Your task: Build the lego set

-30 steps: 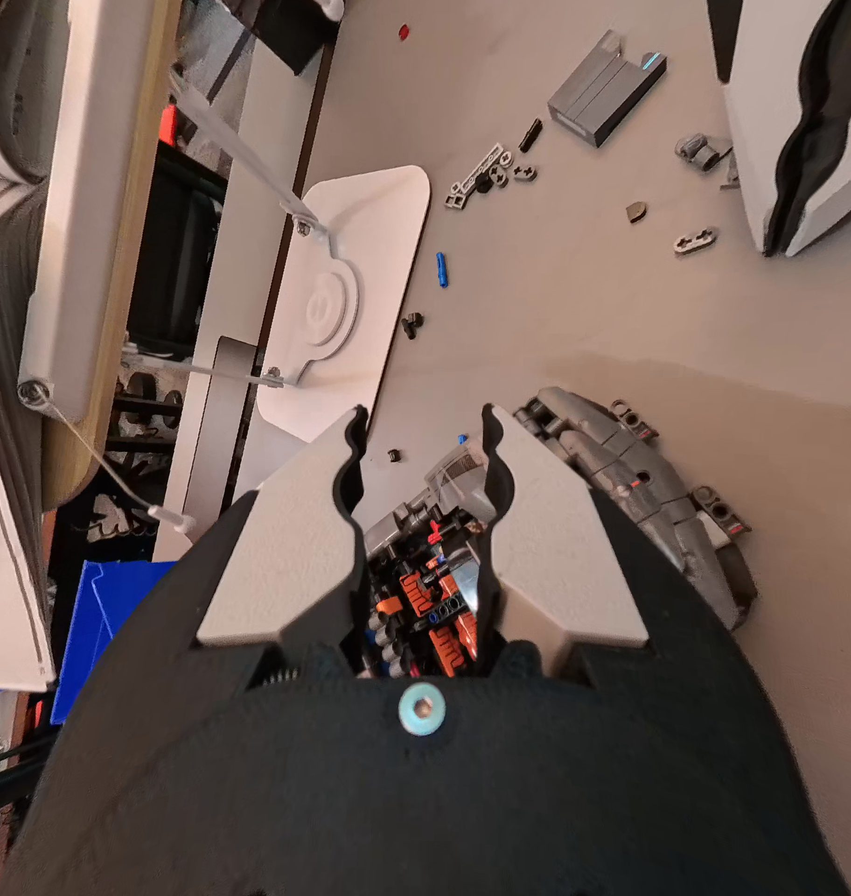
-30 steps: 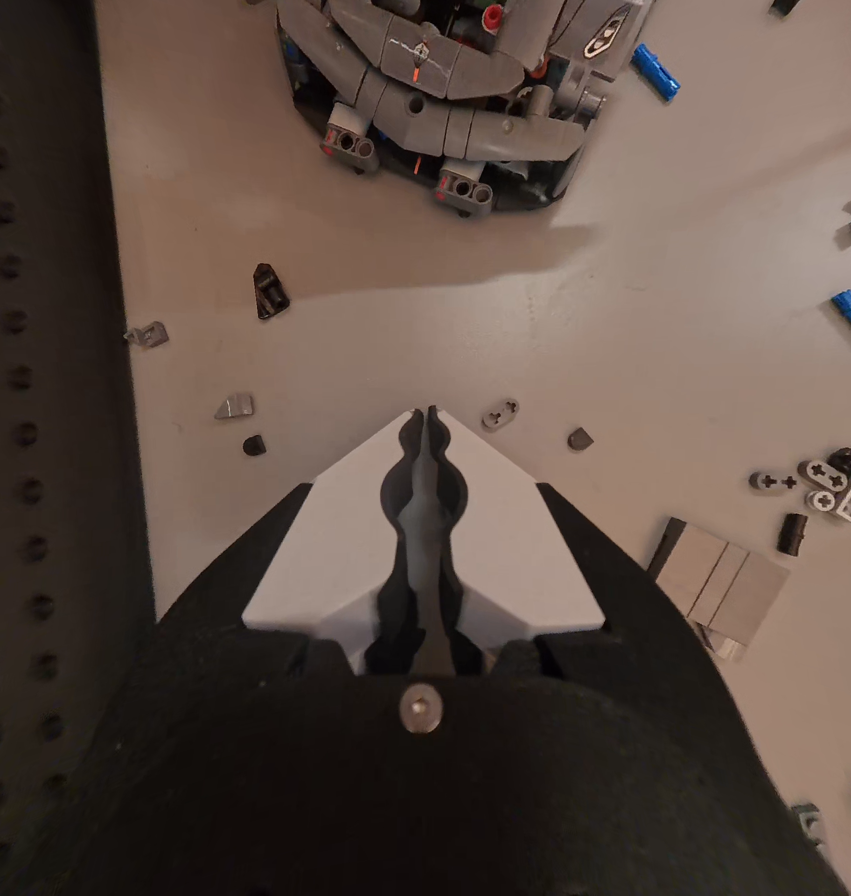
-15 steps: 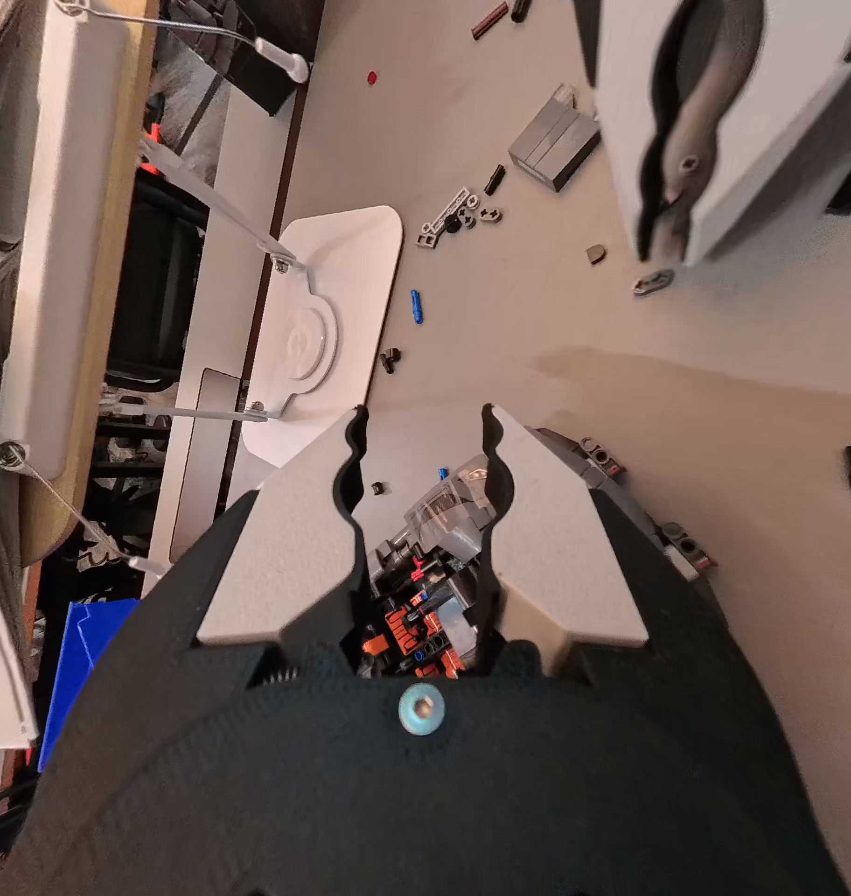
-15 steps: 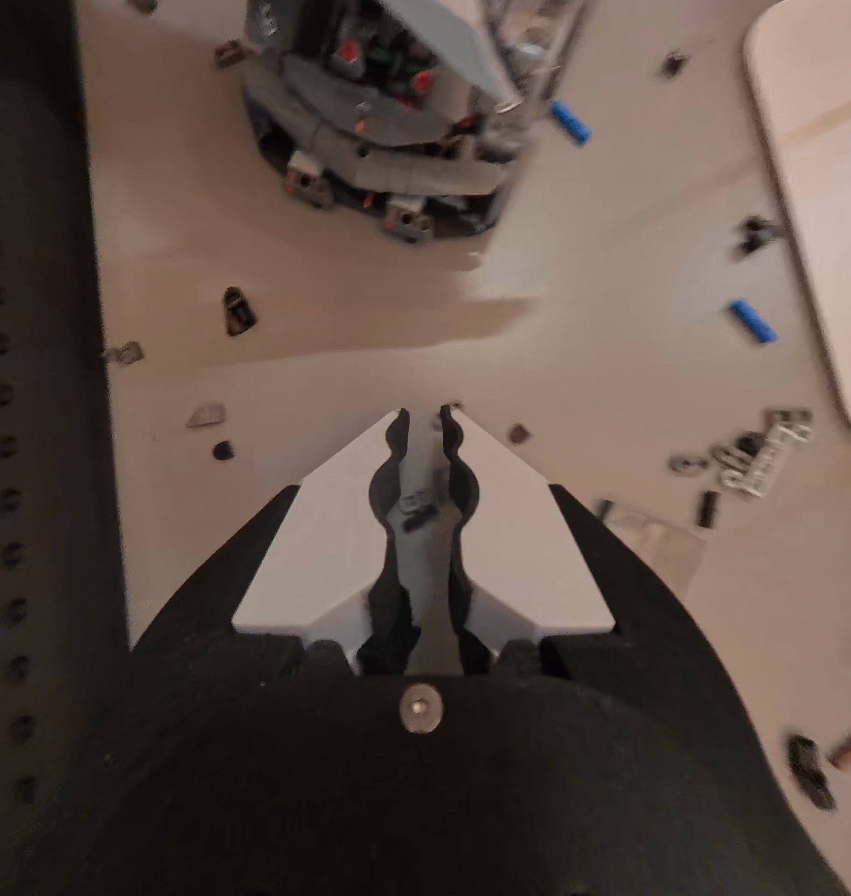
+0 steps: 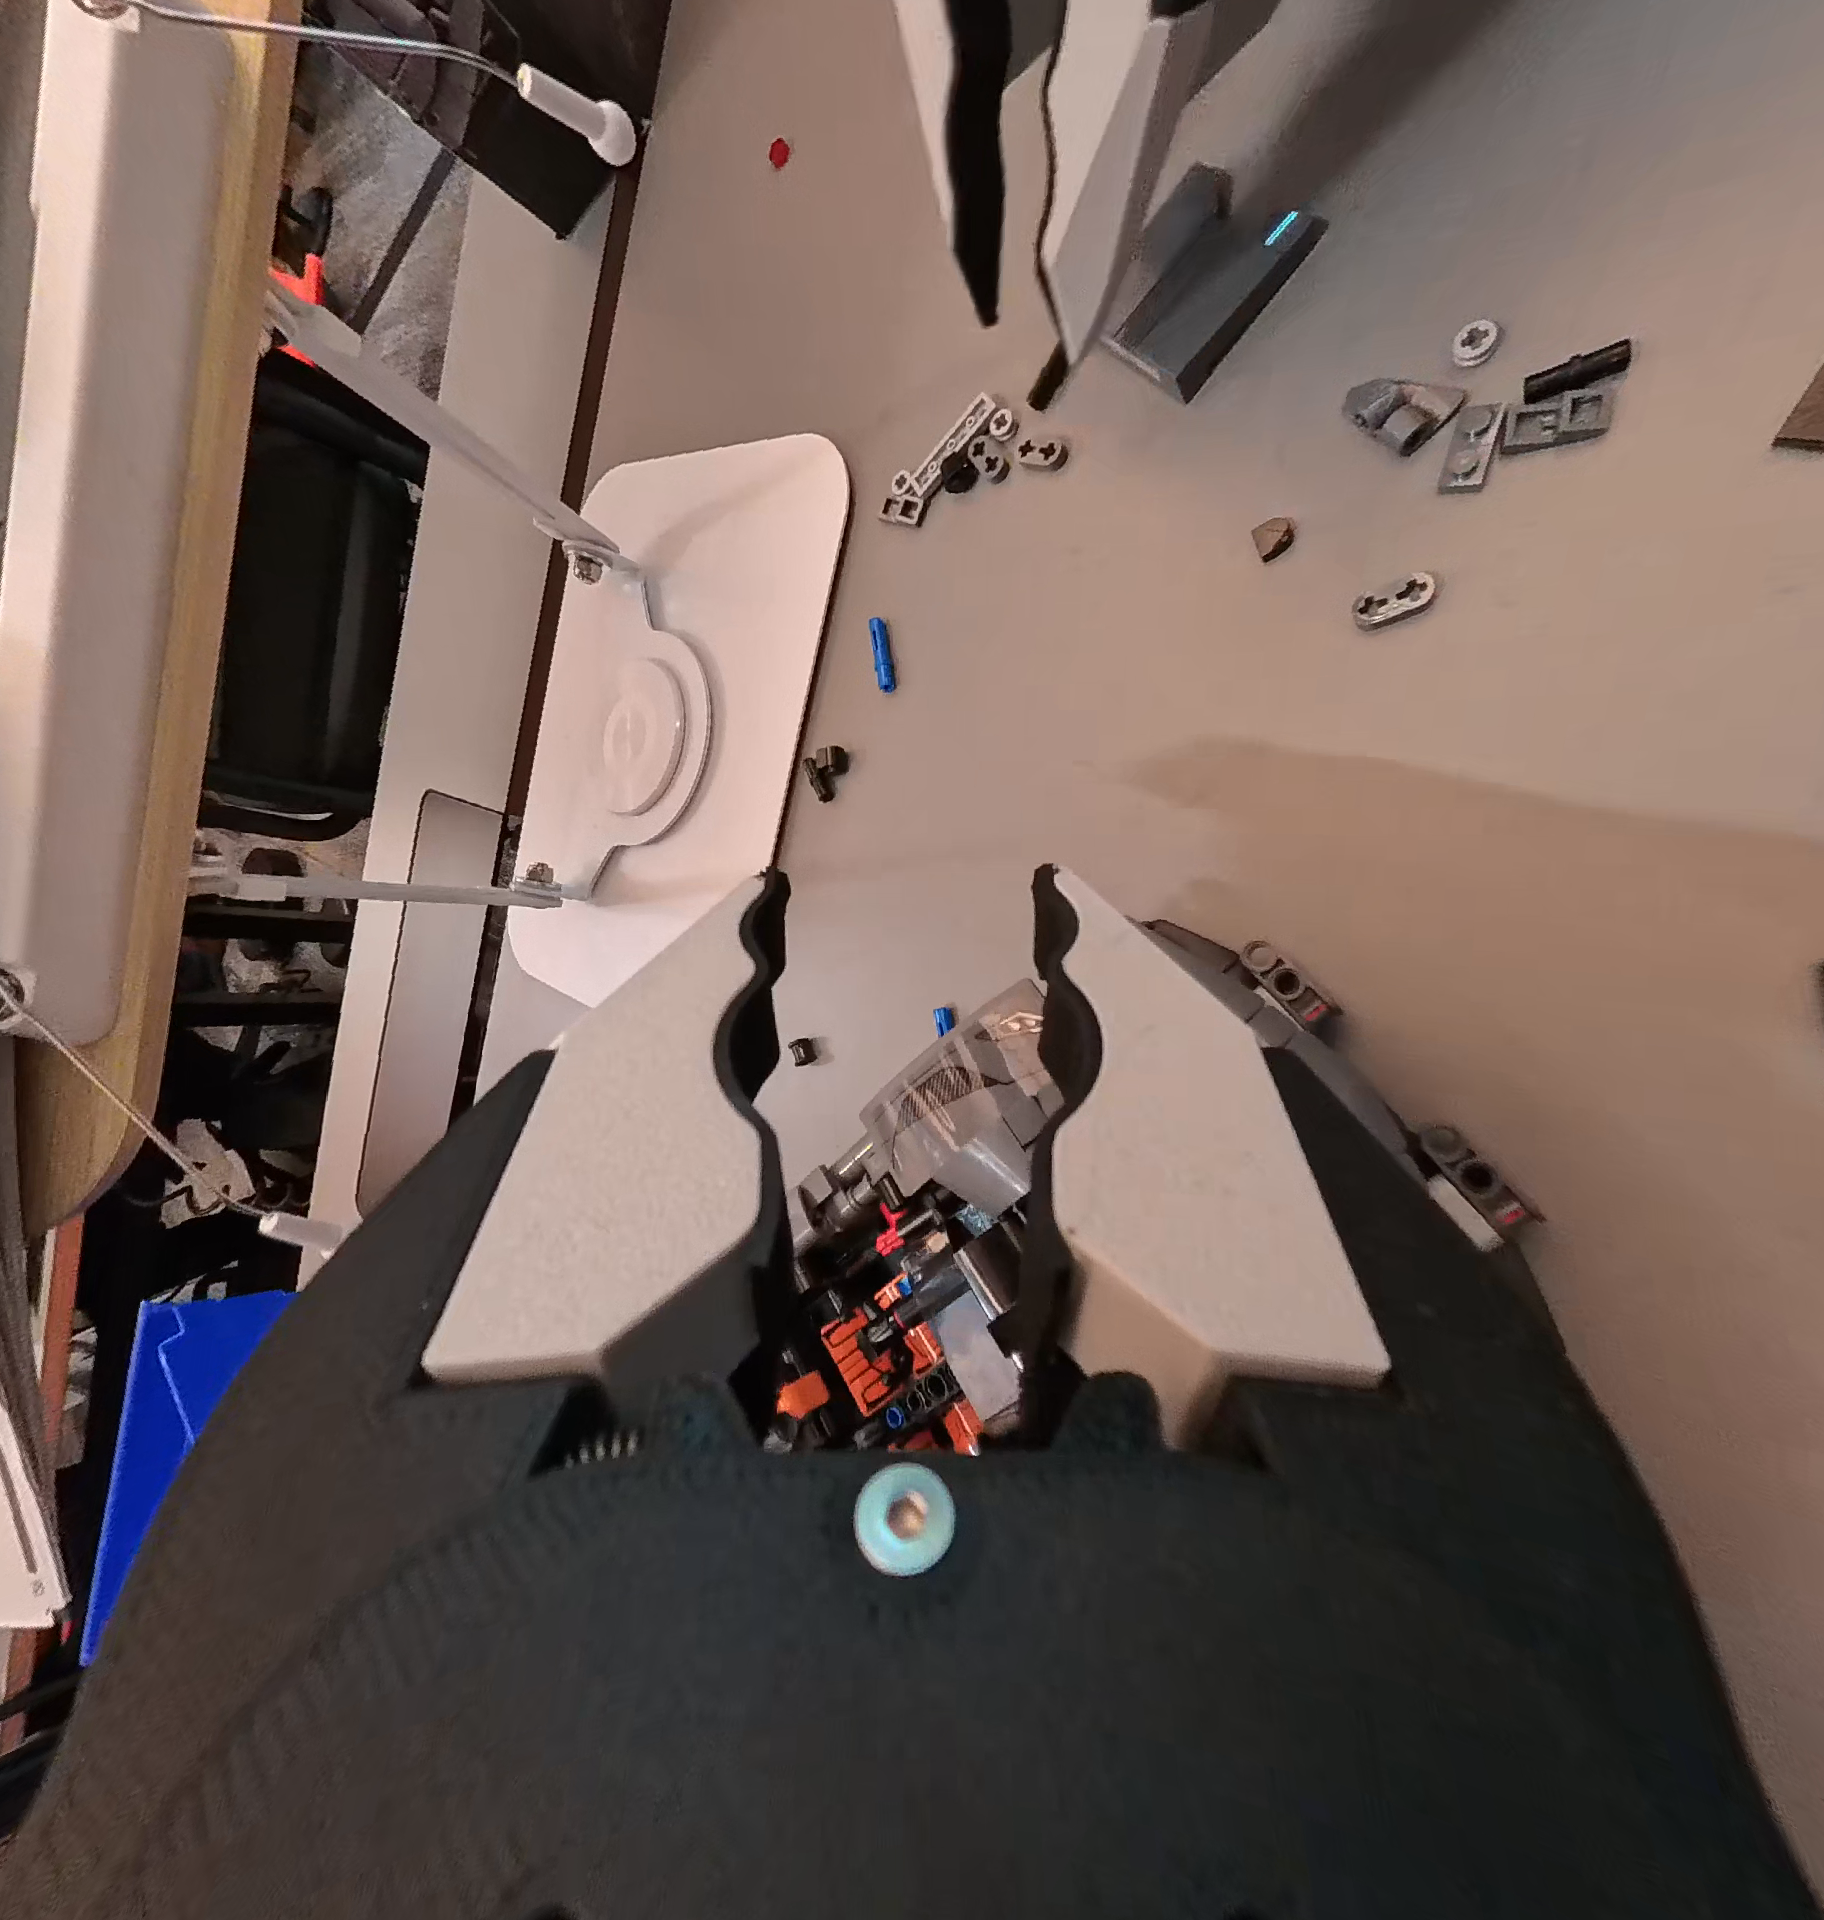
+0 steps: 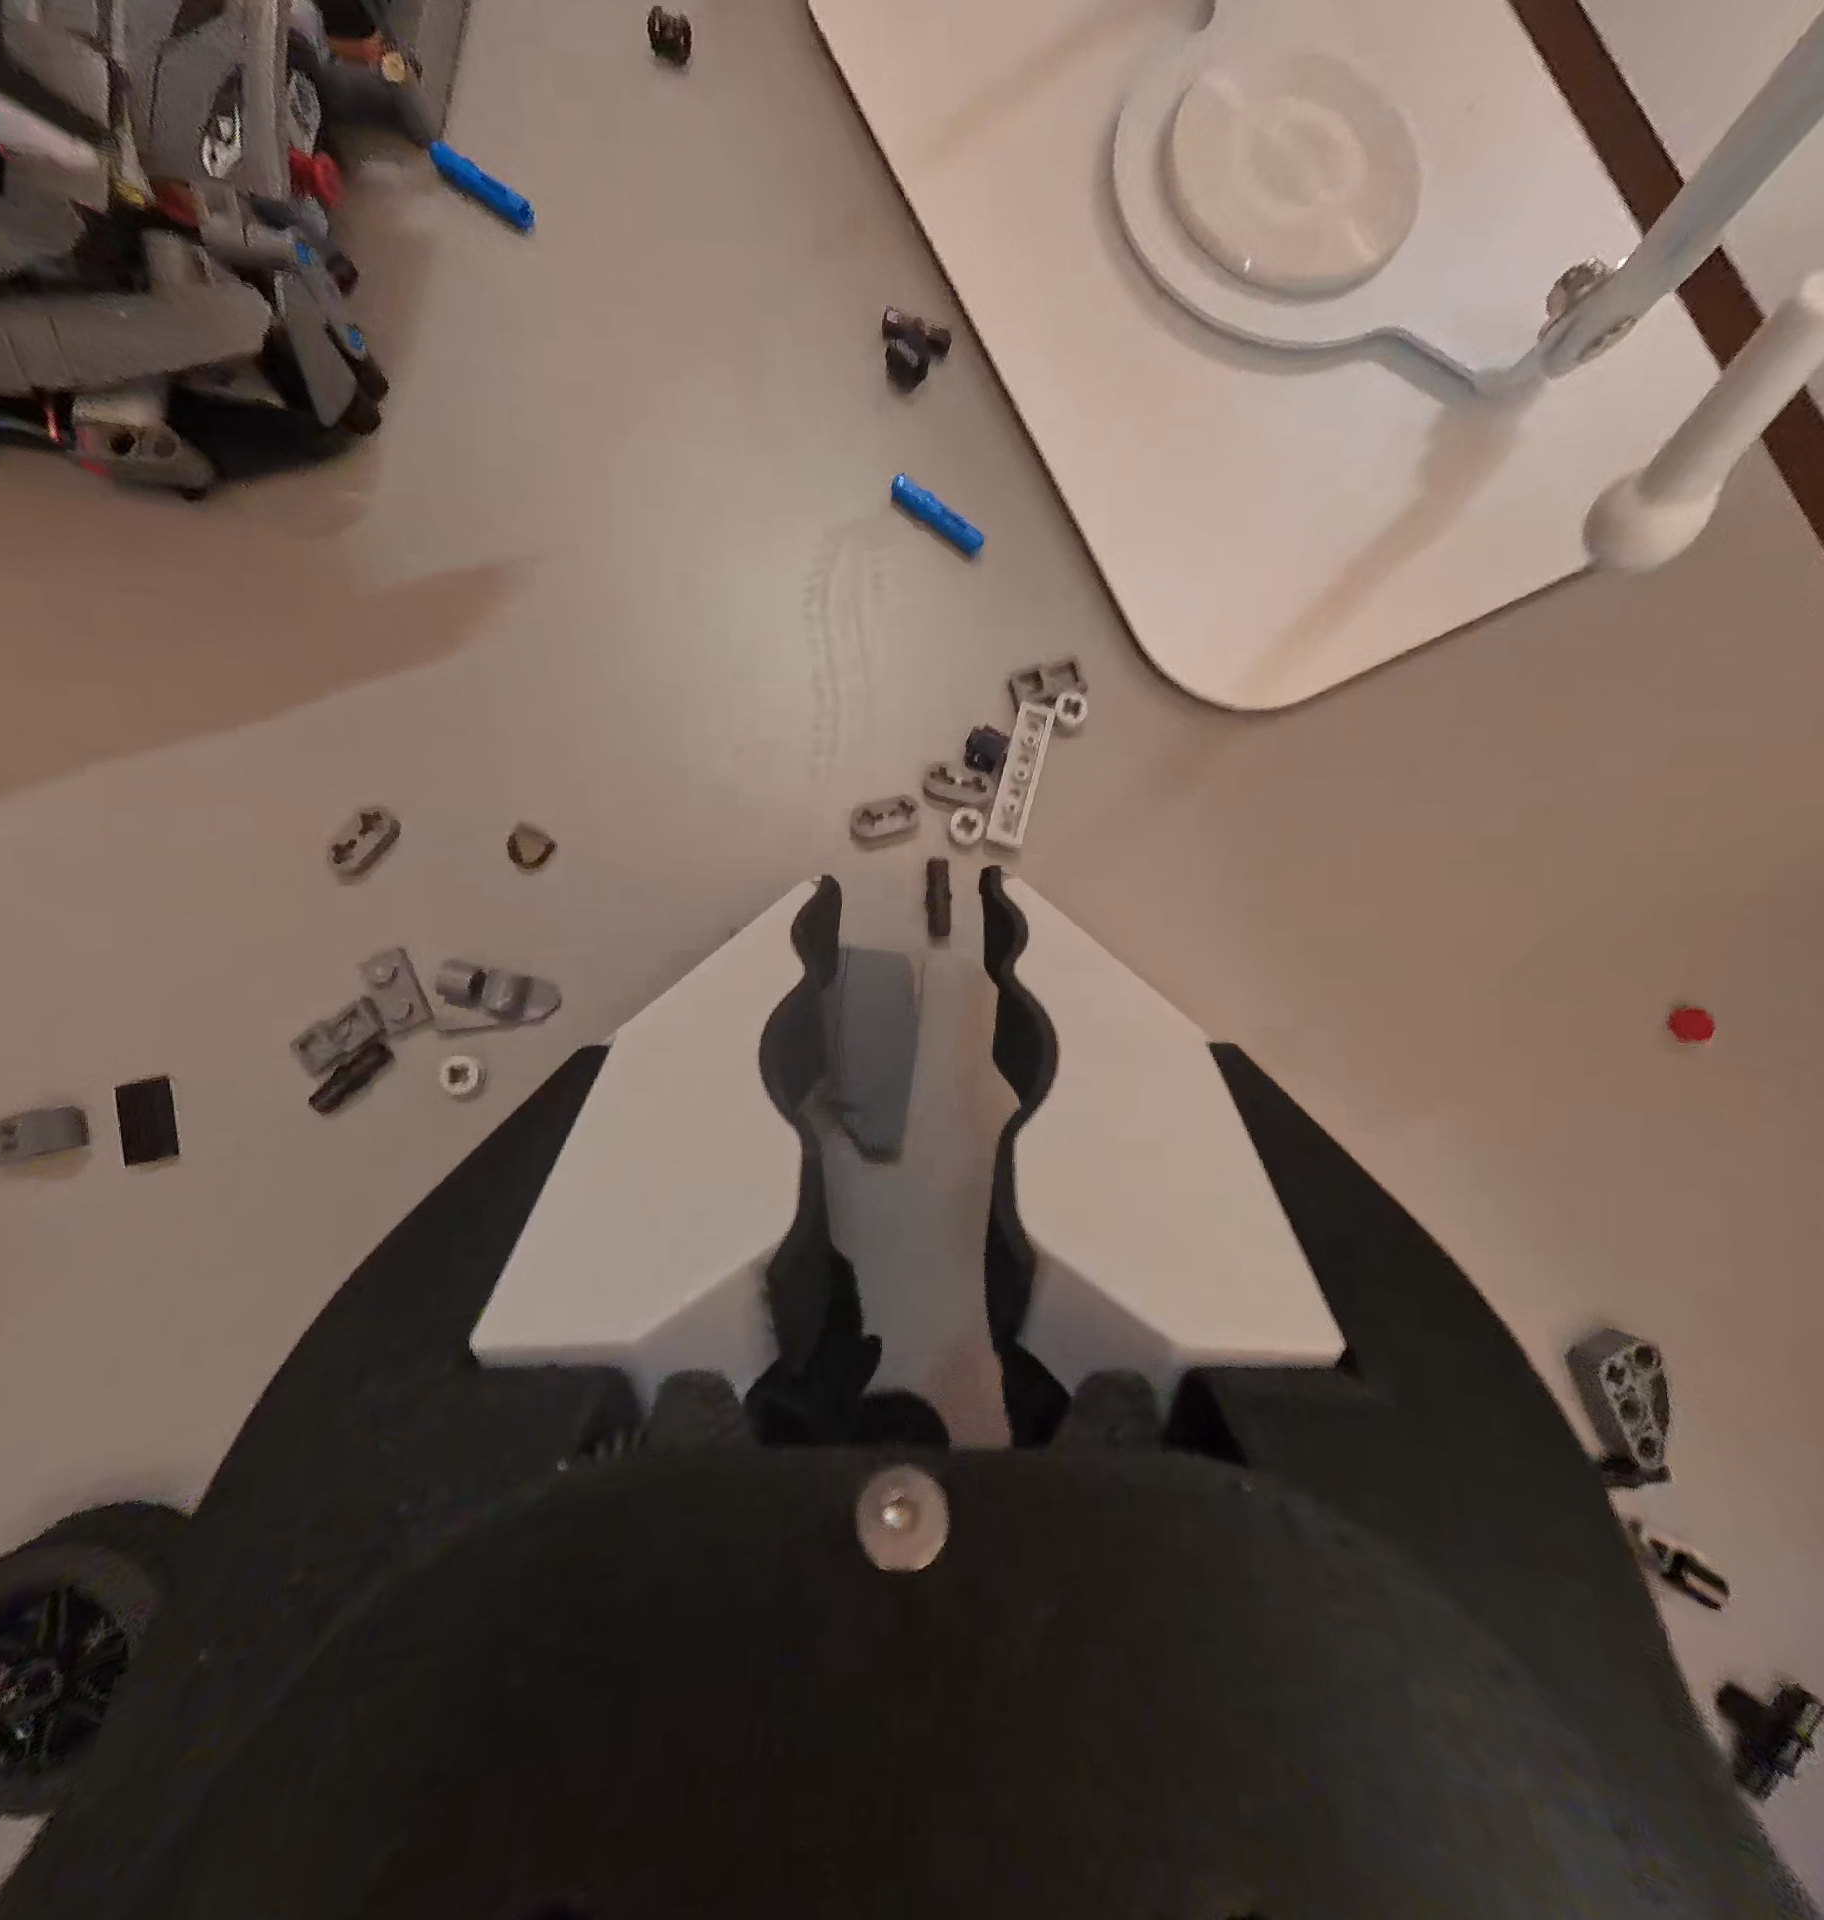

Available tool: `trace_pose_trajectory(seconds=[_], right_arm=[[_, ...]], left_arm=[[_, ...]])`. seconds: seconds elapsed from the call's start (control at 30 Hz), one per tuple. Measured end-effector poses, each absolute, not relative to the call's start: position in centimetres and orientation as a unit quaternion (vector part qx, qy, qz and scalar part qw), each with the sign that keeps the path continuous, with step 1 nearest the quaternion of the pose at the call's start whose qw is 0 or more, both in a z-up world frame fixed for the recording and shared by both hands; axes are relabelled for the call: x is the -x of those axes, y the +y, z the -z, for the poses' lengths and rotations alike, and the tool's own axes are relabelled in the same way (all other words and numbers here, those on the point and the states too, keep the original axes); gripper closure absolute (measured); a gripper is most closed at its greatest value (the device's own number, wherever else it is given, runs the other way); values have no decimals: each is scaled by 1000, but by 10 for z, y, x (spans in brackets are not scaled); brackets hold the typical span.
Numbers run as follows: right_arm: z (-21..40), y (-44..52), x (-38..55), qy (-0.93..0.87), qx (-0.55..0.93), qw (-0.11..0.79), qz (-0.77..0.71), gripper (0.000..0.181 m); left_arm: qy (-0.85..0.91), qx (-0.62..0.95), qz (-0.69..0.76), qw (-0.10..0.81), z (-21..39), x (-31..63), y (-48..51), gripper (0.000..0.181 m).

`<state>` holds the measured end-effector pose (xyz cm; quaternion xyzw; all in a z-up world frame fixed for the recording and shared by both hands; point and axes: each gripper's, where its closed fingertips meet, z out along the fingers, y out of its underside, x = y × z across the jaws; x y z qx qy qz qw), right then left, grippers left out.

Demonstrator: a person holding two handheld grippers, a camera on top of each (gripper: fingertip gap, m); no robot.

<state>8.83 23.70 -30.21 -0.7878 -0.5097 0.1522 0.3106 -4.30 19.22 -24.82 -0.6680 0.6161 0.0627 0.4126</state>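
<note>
Beige tabletop (image 6: 679,644): your left gripper (image 5: 906,883) straddles the half-built lego model (image 5: 949,1122), fingers apart; right gripper (image 6: 906,883) gapes over a black pin (image 6: 937,896); closing crooked could flick it.

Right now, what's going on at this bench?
A person is building a lego set with two handheld grippers. The left gripper is open, straddling the partly built grey model on the table. The right gripper is open over the loose parts, with a small black pin lying between its fingertips and a dark grey block below it. Neither gripper visibly holds anything. Blue pins and grey connectors lie scattered around.
</note>
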Motion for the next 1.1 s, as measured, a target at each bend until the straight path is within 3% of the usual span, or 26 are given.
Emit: trace_pose_trajectory(seconds=[0.43, 0.83, 1.1], right_arm=[[301, 230, -67, -564, 755, 277, -186, 160], [304, 156, -63, -690, 667, 182, -216, 166], [309, 174, -77, -677, 691, 186, -171, 164]], left_arm=[[614, 674, -60, 406, 251, 46, 194, 136], [612, 677, -56, 404, 251, 49, 194, 136], [612, 678, -54, 402, 252, 50, 194, 137]])
